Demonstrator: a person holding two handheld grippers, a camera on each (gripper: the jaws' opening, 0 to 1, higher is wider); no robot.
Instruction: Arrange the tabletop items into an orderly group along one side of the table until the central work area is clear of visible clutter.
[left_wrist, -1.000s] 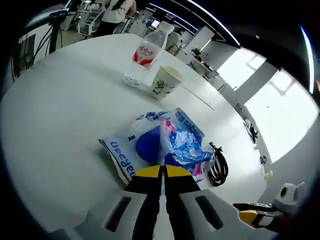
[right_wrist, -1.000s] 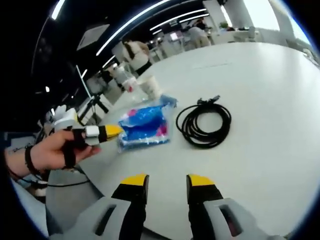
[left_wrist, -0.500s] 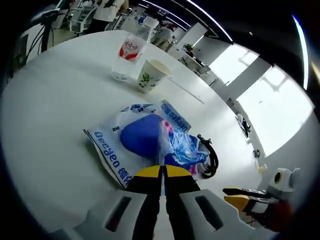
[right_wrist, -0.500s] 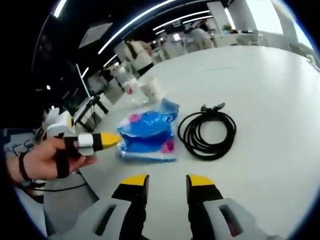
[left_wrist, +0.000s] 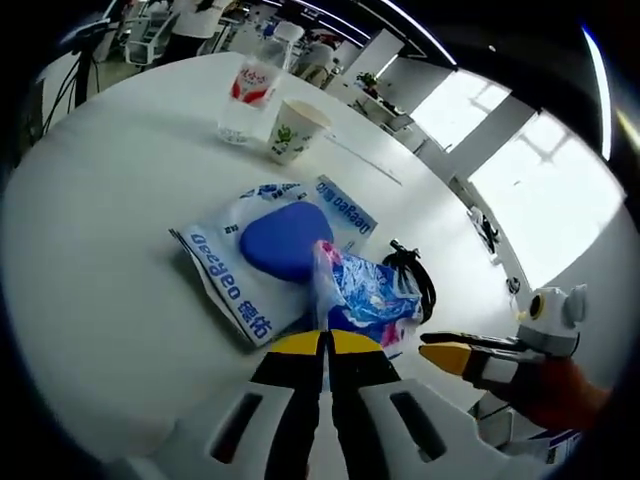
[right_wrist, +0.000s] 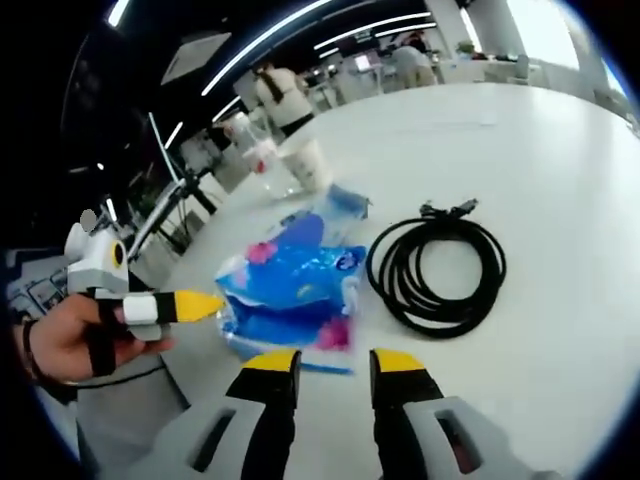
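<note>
Your left gripper (left_wrist: 325, 342) has its two yellow-tipped jaws pressed together, pinching the near edge of the crinkly blue and white plastic bag (left_wrist: 300, 262). The bag lies on the round white table (left_wrist: 90, 230), and a thin fold of it stands up right in front of your jaws. A smooth dark blue lump shows through the middle of the bag, and pink and light blue patterns show on the side nearest you.

Past the bag, near the far edge of the table, a white paper cup with a green mark (left_wrist: 291, 130) stands upright. Just beside it stands a clear plastic bottle with a red label (left_wrist: 248, 92). The two look very close, maybe touching.

A coiled black cable (left_wrist: 413, 283) lies on the table just beside the bag.

In the right gripper view, your right gripper (right_wrist: 323, 366) has its jaws apart, with nothing between them. It hangs low over the table, with its tips close to the near edge of the bag (right_wrist: 290, 290). The cable (right_wrist: 440, 275) lies to the right of the bag there, and the cup (right_wrist: 306, 165) and bottle (right_wrist: 262, 158) stand behind.

You can see your left hand (right_wrist: 70, 335) at the left of that view, holding its gripper.
</note>
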